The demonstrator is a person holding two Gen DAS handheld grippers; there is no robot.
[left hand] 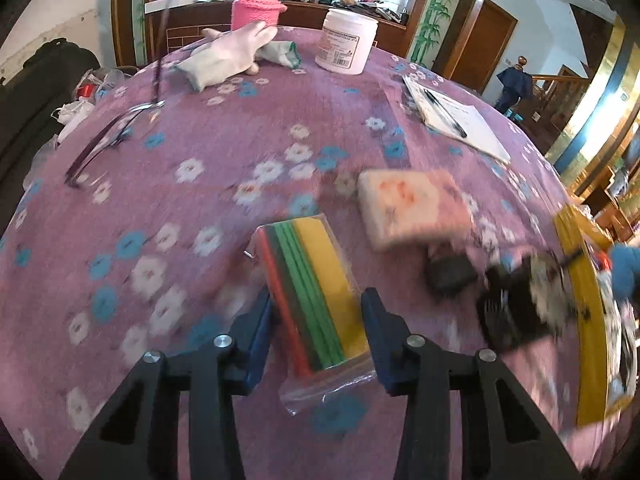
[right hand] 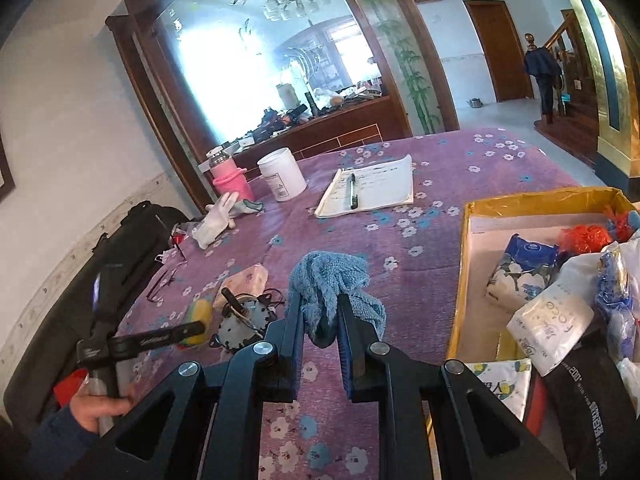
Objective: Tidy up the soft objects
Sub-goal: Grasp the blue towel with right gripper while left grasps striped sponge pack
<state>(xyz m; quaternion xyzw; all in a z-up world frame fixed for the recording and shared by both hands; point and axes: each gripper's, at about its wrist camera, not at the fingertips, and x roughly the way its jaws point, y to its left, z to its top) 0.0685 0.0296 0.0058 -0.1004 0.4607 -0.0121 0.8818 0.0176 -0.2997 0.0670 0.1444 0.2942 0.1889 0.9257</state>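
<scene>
Left gripper (left hand: pixel 318 312) is clamped on the bagged sponge pack (left hand: pixel 316 296) lying on the purple tablecloth (left hand: pixel 200 200), long axis pointing away toward the white jar (left hand: pixel 346 42). Right gripper (right hand: pixel 320 316) pinches the blue towel (right hand: pixel 332 280), dangling beside the yellow box (right hand: pixel 458 300).

One pen (right hand: pixel 353 191) (two gloves (left hand: pixel 224 56)).

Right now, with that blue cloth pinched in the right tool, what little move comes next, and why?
Probably carry the blue cloth rightward over the yellow box. The right tool already grips it, and other soft packs lie inside.
</scene>
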